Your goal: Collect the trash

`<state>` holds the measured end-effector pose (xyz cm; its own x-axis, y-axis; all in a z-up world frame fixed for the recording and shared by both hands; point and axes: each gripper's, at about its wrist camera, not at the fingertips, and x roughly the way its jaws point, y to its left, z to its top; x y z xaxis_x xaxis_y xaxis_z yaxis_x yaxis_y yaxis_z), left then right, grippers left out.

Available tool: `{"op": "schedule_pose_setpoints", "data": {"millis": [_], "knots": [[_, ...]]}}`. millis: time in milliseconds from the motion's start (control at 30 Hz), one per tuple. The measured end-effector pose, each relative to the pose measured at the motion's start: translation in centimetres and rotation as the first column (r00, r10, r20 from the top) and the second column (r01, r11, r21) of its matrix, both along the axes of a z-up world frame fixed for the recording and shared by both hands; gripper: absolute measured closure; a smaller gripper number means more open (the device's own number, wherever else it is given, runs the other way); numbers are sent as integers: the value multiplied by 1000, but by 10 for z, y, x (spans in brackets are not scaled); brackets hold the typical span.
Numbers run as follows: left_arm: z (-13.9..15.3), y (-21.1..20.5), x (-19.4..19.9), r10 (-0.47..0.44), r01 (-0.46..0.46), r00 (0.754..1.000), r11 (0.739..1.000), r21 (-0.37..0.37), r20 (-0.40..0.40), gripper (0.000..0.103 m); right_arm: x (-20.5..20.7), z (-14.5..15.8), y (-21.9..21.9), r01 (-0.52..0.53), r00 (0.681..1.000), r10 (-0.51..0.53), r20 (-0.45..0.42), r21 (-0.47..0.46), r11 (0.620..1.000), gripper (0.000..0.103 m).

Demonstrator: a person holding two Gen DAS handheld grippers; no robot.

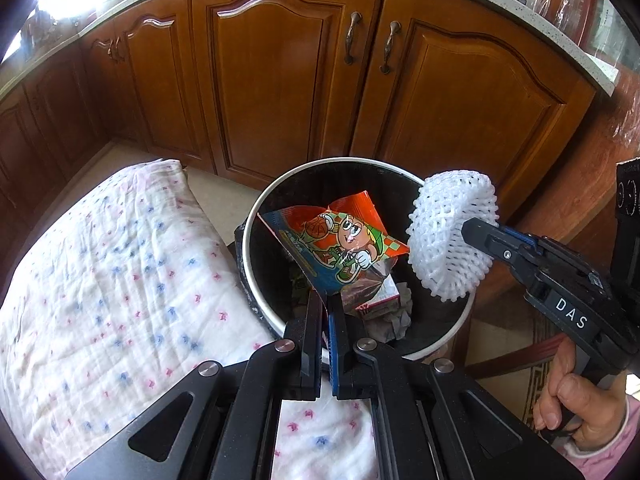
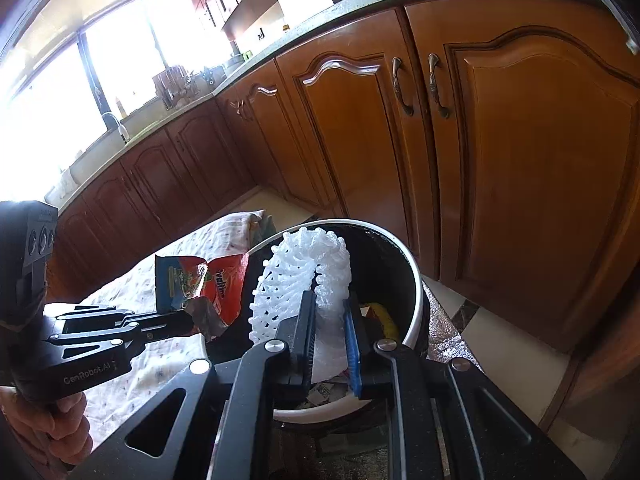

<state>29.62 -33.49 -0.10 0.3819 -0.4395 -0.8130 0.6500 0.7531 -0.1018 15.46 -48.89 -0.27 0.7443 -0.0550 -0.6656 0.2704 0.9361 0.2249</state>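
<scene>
You're holding a snack wrapper (image 1: 340,240) right over the mouth of the trash bin (image 1: 256,288), your left hand-held gripper (image 1: 325,304) squeezed together on its lower corner. Beside it, your right hand-held gripper (image 2: 328,320) is clamping the white foam fruit net (image 2: 304,276), which is hanging just above the bin's rim on the cabinet side. Both pieces are sitting above the opening, not yet inside; crumpled paper and a small carton are already lying at the bottom.

To finish this well, you're wanting each piece centred over the dark hole before letting go. The wrapper is wide and light, so it may catch on the rim or drift onto the cloth; lowering it a little first should help. The net is springy and could bounce out, so release it low too.

Next to the bin, a surface is wearing a white cloth with small pink and blue flowers (image 1: 120,280). Behind, wooden kitchen cabinets (image 1: 280,80) are running under a speckled countertop (image 2: 360,4), with bright windows beyond.
</scene>
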Motion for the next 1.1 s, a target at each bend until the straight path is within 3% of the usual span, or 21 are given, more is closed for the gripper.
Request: {"op": "schedule_pose_setpoints", "data": {"millis": [633, 700, 767, 800, 833, 867, 1100], "knots": [[-8, -26, 11, -7, 9, 1000, 998, 62, -30, 101, 19, -10, -14, -22, 996, 22, -83, -6, 1000, 86], [-9, -28, 13, -4, 7, 999, 998, 70, -36, 96, 22, -11, -14, -28, 995, 27, -96, -8, 1000, 86], [-8, -29, 13, 3, 0, 999, 997, 74, -37, 73, 22, -12, -14, -30, 994, 28, -108, -15, 999, 79], [-6, -29, 12, 4, -3, 1000, 998, 70, -25, 67, 23, -12, -14, -29, 994, 28, -110, -14, 999, 77], [-2, -28, 10, 4, -3, 1000, 998, 69, -14, 59, 23, -12, -13, -30, 994, 29, -110, -9, 999, 66], [0, -27, 9, 5, -5, 1000, 998, 69, -6, 58, 23, -12, -13, -32, 994, 31, -108, -8, 999, 57], [6, -12, -4, 31, -32, 999, 998, 54, 27, 56, 9, -3, -12, -22, 998, 22, -57, -7, 1000, 54]]}}
